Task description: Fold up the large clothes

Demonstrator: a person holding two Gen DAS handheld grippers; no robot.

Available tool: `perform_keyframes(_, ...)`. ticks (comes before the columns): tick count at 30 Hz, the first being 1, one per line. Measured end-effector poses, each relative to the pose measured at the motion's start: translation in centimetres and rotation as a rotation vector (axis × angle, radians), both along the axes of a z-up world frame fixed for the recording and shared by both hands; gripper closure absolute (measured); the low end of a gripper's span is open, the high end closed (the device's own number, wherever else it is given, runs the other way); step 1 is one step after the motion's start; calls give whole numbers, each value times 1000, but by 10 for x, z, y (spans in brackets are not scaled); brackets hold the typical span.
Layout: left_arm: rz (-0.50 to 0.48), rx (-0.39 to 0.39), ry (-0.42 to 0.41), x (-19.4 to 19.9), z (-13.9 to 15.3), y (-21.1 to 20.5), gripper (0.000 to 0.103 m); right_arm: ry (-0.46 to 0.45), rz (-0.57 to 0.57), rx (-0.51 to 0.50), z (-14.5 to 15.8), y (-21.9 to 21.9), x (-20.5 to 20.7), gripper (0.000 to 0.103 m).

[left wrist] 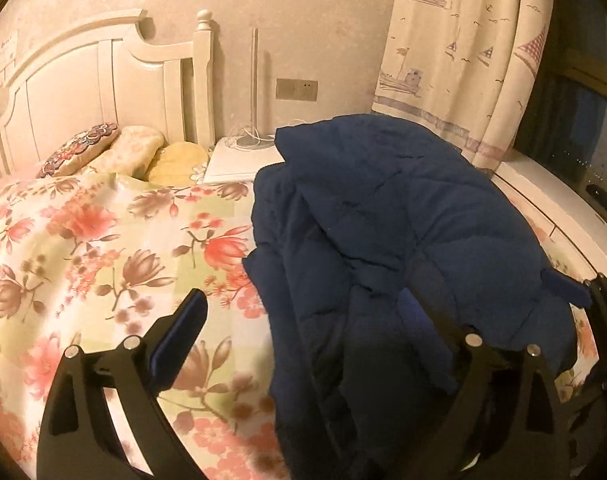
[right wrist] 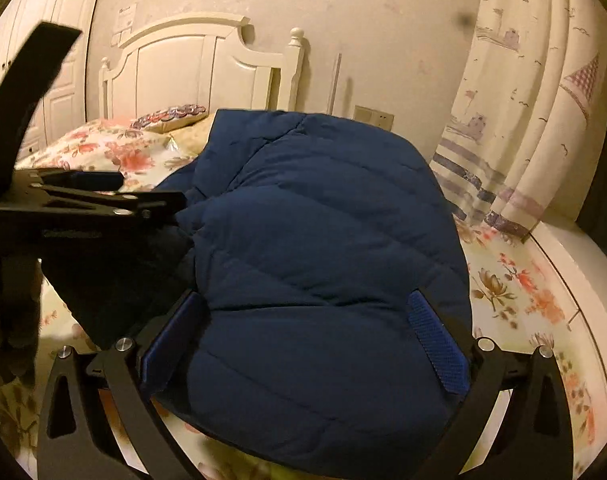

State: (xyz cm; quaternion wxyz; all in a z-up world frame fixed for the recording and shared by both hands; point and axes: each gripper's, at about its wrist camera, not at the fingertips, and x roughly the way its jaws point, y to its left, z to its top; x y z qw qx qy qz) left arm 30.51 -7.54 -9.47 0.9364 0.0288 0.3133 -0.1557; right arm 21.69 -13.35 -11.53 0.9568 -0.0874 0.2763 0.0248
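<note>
Navy jacket (right wrist: 315,248): bunched on bed (left wrist: 103,240), fold approx half done.
L gripper (left wrist: 323,344): jaws wide, jacket between.
R gripper (right wrist: 303,344): jaws wide round hem.
Left: flatten, final fold.

Room lighting: warm, dim, yellowish. The wall (left wrist: 303,20) is pale with a mottled finish and carries a switch-and-socket plate (left wrist: 297,89). A bed with a white panelled headboard (left wrist: 103,88) stands against it, covered by a floral bedspread (left wrist: 83,248). Pillows (left wrist: 123,150) lie at the headboard end. A white bedside unit (left wrist: 239,164) beside the bed supports a slim lamp stand (left wrist: 254,80) with loose cable. A curtain (left wrist: 463,60) printed with boats hangs at right, next to a dark window (left wrist: 583,128). White wardrobe doors (right wrist: 59,40) stand left of the headboard.
</note>
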Motion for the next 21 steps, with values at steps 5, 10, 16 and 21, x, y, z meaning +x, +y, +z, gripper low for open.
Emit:
perform_keyframes(5, 11, 8, 8, -6, 3, 1, 7, 20, -4, -12, -1, 2, 2, 4)
perform_keyframes(10, 40, 77, -40, -21, 15, -1, 7, 40, 37, -14, 9, 6, -3, 4)
perform_keyframes(16, 28, 22, -112, -5, 83, -19, 4, 33, 130, -36, 10, 19, -18, 4)
perform_keyframes(21, -152, -15, 21, 59, 108, -93, 2, 20, 134, 11, 8, 14, -22, 4)
